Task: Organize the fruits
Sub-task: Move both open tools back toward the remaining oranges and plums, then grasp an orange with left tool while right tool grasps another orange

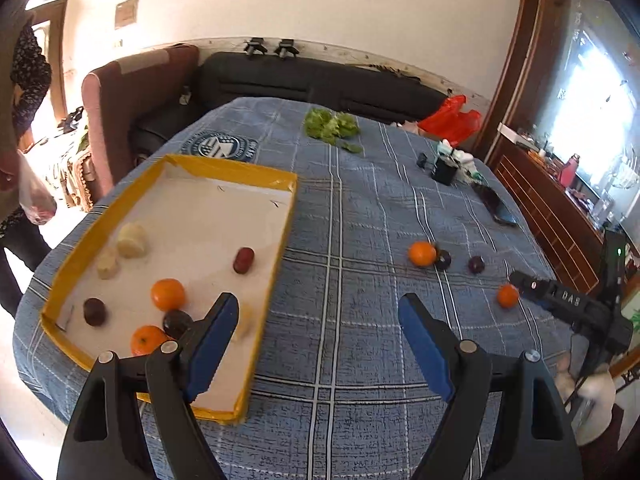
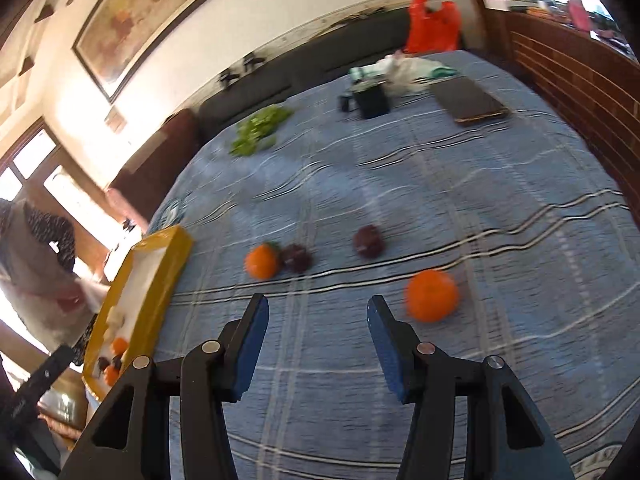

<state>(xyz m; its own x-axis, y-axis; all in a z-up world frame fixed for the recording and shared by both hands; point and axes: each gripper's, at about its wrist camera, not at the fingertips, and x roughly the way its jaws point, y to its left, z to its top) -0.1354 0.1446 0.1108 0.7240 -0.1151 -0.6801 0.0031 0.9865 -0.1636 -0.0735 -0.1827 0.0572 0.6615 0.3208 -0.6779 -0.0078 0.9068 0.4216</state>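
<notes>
The right gripper (image 2: 318,316) is hovering over the counter (image 2: 440,184), jaws part open and empty, with the nearest orange (image 2: 432,295) lying just right of them. The left gripper (image 1: 318,320) is waiting by the yellow tray (image 1: 224,166), jaws wide and empty. A good grasp is likely calling for centring the jaws on the orange before closing gently, since it could roll.

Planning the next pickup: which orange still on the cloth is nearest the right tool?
The lone orange just right of its tip; the other orange touches a plum.
</notes>
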